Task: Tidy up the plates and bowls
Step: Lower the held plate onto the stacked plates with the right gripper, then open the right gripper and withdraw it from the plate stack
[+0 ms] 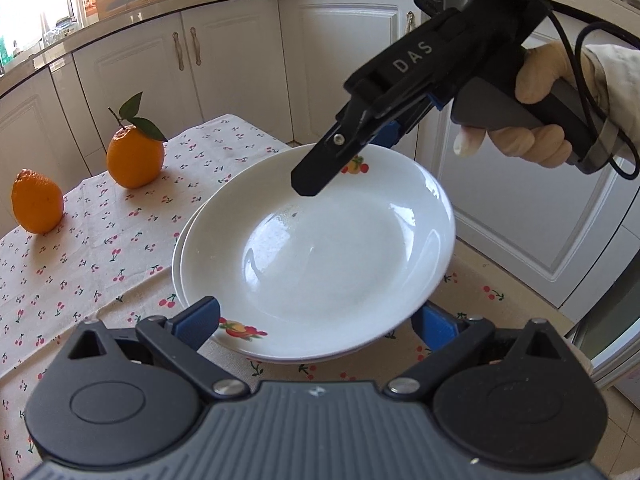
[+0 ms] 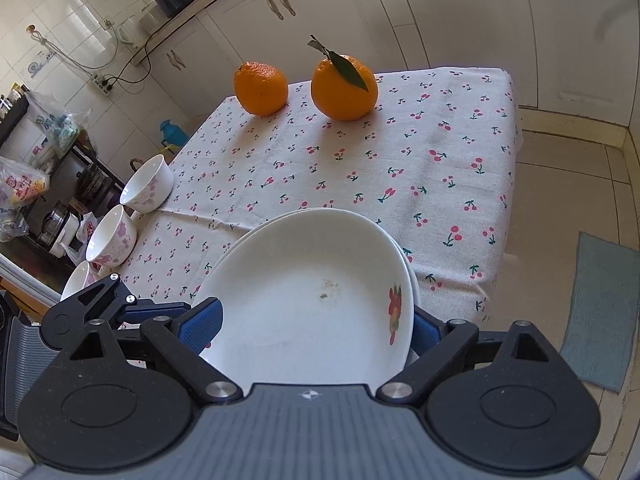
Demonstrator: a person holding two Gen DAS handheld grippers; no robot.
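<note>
I'm holding both claws wide around the stacked white plates (image 1: 316,256) on the cherry-print table (image 1: 80,248): left claw (image 1: 320,320) gaping at the near rim, right claw (image 2: 316,328) gripping nothing.

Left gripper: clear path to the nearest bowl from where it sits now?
Probably not directly. The left gripper has its fingers around the plates, so it must back off those first. After that, bare cloth leads to the nearest bowl beside it.
</note>
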